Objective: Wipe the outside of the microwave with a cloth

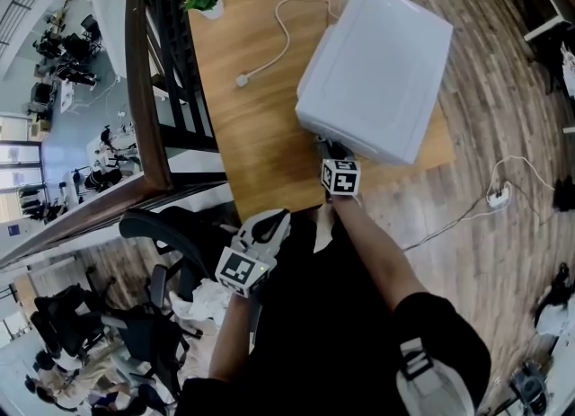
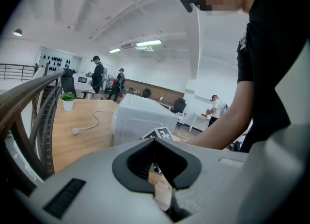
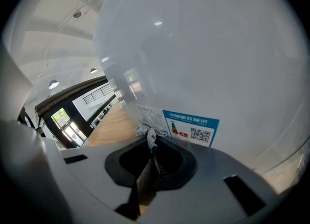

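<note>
At microwave (image 3: 218,49) front, R tool (image 3: 149,141) clamps cloth (image 3: 147,133) — unseen overhead; L tool (image 2: 156,162) closed.

Wood-plank floor (image 1: 503,91), dark railing (image 1: 144,73), office chair (image 1: 166,234)

Head view looks steeply down on the white box-shaped microwave (image 1: 377,68) and light wooden table (image 1: 252,136). Left gripper view shares both from farther back. Right gripper view sits close against the microwave.

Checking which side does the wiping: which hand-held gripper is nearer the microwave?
Right. The right hand-held gripper is against the microwave's near face, its jaws pinching the cloth. The left hand-held gripper sits back beyond the table's near edge, apart from the microwave.
</note>
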`<move>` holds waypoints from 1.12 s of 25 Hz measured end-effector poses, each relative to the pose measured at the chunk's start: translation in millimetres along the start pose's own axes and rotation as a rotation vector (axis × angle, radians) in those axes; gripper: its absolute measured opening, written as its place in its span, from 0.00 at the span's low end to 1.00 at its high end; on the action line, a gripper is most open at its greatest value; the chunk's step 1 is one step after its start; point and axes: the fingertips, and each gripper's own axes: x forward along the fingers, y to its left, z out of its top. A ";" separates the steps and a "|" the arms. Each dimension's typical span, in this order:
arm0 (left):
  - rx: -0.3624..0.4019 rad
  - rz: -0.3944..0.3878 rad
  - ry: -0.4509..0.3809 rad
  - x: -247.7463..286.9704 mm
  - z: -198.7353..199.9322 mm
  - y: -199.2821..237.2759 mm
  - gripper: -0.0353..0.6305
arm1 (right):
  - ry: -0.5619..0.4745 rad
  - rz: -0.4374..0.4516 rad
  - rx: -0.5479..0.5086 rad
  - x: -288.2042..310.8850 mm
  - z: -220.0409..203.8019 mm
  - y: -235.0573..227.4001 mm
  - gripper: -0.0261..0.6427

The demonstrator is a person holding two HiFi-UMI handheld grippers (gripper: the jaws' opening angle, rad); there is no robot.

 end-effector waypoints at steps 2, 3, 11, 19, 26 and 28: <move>0.015 -0.005 -0.006 4.8 4.9 -3.3 0.05 | 0.000 0.000 0.005 -3.7 -1.0 -4.1 0.08; 0.021 -0.008 -0.010 7.5 7.0 -5.1 0.05 | 0.002 -0.001 0.007 -5.7 -2.0 -6.9 0.08; 0.011 -0.021 0.000 22.1 3.6 -17.9 0.05 | 0.014 -0.008 0.020 -18.9 -12.0 -26.7 0.08; 0.018 -0.031 -0.002 35.9 6.9 -31.0 0.05 | 0.022 -0.028 0.047 -34.7 -22.4 -52.5 0.08; 0.031 -0.047 0.003 48.4 8.9 -46.9 0.05 | 0.025 -0.047 0.033 -55.3 -30.3 -77.9 0.08; 0.031 -0.051 0.002 51.4 9.1 -51.2 0.05 | 0.028 -0.056 0.034 -61.2 -32.7 -86.3 0.08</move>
